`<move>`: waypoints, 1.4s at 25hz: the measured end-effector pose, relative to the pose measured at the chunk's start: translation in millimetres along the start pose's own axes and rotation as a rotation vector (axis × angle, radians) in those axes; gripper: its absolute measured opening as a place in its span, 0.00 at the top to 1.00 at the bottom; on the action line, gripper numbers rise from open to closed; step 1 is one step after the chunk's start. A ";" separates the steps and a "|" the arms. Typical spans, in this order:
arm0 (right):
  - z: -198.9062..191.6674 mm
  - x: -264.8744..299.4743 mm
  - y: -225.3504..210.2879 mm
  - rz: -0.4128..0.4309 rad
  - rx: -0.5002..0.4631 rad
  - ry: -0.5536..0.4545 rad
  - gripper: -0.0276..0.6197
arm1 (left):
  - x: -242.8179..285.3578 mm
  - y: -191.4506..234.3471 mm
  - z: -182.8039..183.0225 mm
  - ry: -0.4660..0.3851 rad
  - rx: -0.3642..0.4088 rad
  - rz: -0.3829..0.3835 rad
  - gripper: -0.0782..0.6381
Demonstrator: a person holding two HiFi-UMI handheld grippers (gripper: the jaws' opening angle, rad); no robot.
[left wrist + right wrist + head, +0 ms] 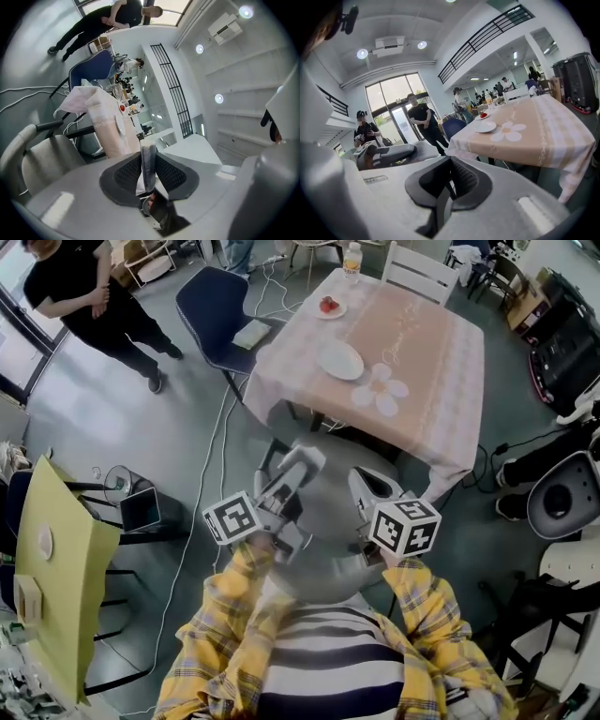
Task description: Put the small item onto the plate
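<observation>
The cloth-covered table (441,381) lies at 12 o'clock from both grippers, well apart from them. On it, the empty white plate (340,360) sits near the front-left edge. A smaller plate (338,312) lies at 11 o'clock from the white plate and carries the small red item (327,304). The item is too small here to identify.

It looks light and rounded, perhaps a soft fruit or a plastic copy, so it could roll or slip under a hard squeeze. I would take it across its widest middle from above with a gentle close. The shallow plate rim should not get in the way.

The left gripper (302,459) has its jaws drawn together with nothing from the table between them. The right gripper (366,486) is likewise clenched and empty.

The count:
- 1 table
- 2 chairs at it: a blue chair (214,298) at its 9 o'clock and a white chair (419,273) at its 12 o'clock
- 2 grippers
- 2 plates
- 1 bottle (352,261), at 1 o'clock from the smaller plate
- 1 red item
</observation>
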State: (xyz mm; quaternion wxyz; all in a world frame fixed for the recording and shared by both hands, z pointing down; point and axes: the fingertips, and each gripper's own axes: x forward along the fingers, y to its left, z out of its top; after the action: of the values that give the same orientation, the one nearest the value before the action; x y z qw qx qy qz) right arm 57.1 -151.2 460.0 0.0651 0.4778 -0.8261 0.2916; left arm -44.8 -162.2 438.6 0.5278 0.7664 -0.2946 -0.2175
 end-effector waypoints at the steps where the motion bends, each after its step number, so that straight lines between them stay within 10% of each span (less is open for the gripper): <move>1: 4.0 4.8 -0.6 -0.008 -0.008 -0.003 0.96 | 4.3 2.1 3.7 0.010 -0.004 -0.004 0.77; 35: 89.6 154.1 -88.5 -0.277 -0.037 0.044 0.96 | 164.9 80.7 91.9 0.318 -0.022 -0.047 0.77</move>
State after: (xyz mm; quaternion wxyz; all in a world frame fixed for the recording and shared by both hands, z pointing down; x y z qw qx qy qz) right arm 63.1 -348.8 483.0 0.1317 0.5794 -0.7558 0.2751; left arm -1.3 -358.8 478.5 0.5708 0.7922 -0.1866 -0.1088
